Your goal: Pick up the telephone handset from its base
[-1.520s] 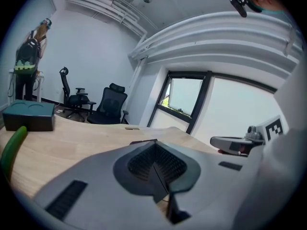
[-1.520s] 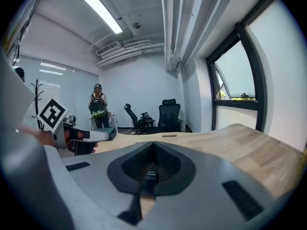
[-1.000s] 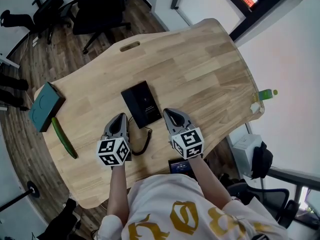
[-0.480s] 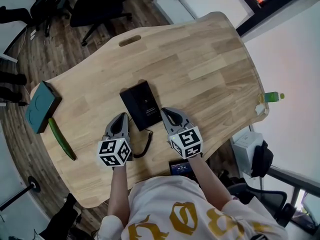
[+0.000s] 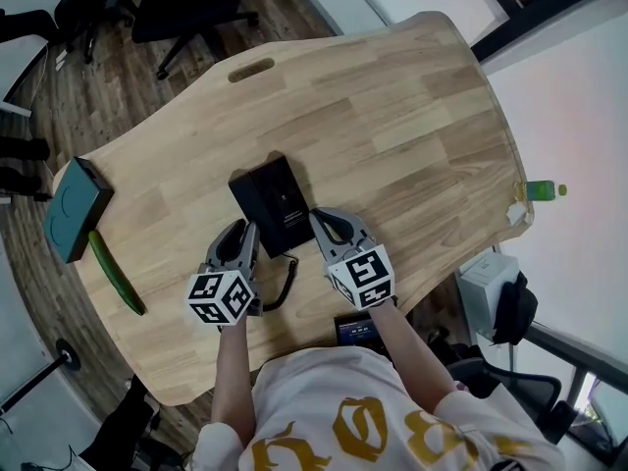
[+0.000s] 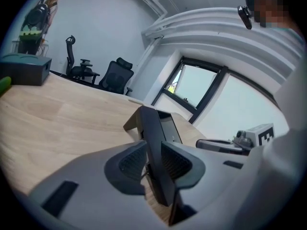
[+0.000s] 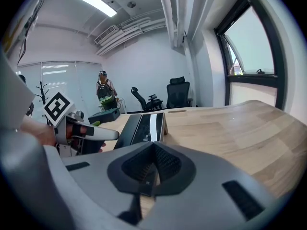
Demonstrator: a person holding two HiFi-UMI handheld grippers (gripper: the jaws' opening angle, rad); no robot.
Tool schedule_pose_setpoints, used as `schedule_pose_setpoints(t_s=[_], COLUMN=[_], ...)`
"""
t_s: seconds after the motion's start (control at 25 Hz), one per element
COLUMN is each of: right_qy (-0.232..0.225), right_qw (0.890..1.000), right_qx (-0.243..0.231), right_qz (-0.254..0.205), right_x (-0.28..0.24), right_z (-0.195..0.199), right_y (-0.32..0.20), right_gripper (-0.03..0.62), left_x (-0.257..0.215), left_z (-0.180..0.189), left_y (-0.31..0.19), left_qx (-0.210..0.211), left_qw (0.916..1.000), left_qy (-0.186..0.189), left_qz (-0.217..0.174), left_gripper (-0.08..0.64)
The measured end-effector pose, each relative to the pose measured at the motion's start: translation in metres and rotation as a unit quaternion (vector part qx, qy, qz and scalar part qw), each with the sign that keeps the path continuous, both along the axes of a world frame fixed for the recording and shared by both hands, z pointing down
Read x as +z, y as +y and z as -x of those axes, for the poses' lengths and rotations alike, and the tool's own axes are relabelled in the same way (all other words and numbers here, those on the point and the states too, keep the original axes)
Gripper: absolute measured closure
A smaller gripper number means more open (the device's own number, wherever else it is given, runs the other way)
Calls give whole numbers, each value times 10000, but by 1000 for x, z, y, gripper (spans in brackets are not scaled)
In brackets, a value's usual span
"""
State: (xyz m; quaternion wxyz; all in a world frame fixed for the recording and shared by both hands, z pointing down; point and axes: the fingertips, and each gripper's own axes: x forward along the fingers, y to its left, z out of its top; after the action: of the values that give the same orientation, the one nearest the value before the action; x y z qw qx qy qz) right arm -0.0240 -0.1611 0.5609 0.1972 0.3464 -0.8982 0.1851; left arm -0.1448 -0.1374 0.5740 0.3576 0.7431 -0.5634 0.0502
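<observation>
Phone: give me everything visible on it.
The phone is a flat black rectangular set, plastic by the look, lying on the wooden table, raised at its far end. A pale strip runs along its face. A black coiled cord loops from its near edge. Its left edge stands between the left gripper's jaws, which have just been opening; contact is unclear. The right gripper, shut, sits by its near right corner.

No word or number is readable. Black-and-white square markers [image 5: 210, 292] stand on the back of the left gripper [image 5: 243, 232] and right gripper [image 5: 329, 218]. Gold ornate letters [image 5: 361, 438] on the person's shirt [image 5: 314, 381] are cut off.
</observation>
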Motion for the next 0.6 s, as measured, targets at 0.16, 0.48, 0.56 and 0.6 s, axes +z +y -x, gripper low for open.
schedule_pose_setpoints(t_s=[0.16, 0.48, 0.56, 0.6], right_qy=[6, -22, -31, -26], right_qw=[10000, 9999, 9999, 9999], right_qx=[-30, -5, -16, -28], right_qz=[47, 124, 137, 144], right_x=[5, 6, 6, 7], right_z=[-2, -7, -5, -5], right_y=[0, -3, -2, -2], right_gripper=[586, 586, 586, 586], left_x=[8, 14, 16, 16], left_z=[-9, -16, -15, -15], left_y=[-1, -10, -11, -12], left_qx=[117, 223, 211, 229], left_qw=[9997, 9996, 9996, 9995], left_qy=[157, 57, 111, 140], left_qz=[143, 130, 146, 144], left_gripper=[418, 380, 382, 387])
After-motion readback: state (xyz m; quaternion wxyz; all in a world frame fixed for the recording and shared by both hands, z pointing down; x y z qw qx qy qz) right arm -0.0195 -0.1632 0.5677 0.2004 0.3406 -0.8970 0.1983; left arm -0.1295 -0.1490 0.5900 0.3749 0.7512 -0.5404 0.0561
